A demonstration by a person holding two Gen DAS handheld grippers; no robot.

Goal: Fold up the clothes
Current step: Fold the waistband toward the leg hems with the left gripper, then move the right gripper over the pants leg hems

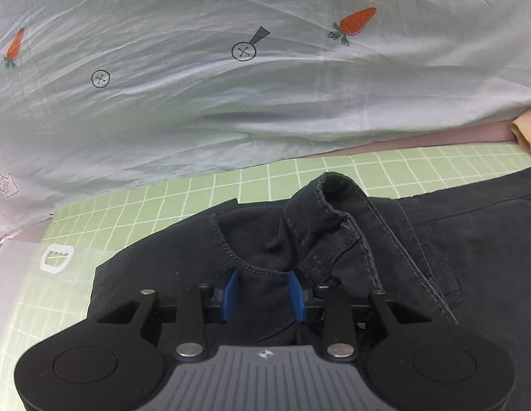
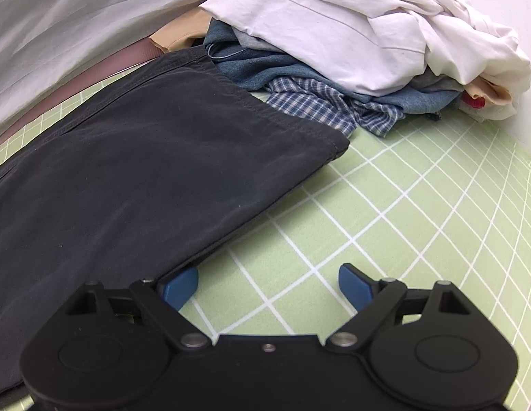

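The pale sheet printed with orange carrots and button marks [image 1: 231, 102] fills the upper part of the left wrist view, while the right wrist view catches only a corner of it. Below it lies the green mat with a white grid [image 2: 385, 205], covering the table; its far edge is hidden by cloth. The dark charcoal trousers [image 2: 128, 171] lie flat on the mat, cut off at the left edge in the right wrist view. Only the right wrist view shows the heap of unfolded laundry [image 2: 351, 41], white shirt on top, denim and blue check beneath. The left gripper [image 1: 264, 294] has a bunched fold of the trousers between its narrowed blue fingers [image 1: 231, 294]; the fabric's far end rises in a rumpled loop. The right gripper [image 2: 268, 286] stands wide over bare mat, one finger at the trousers' edge, holding nothing.
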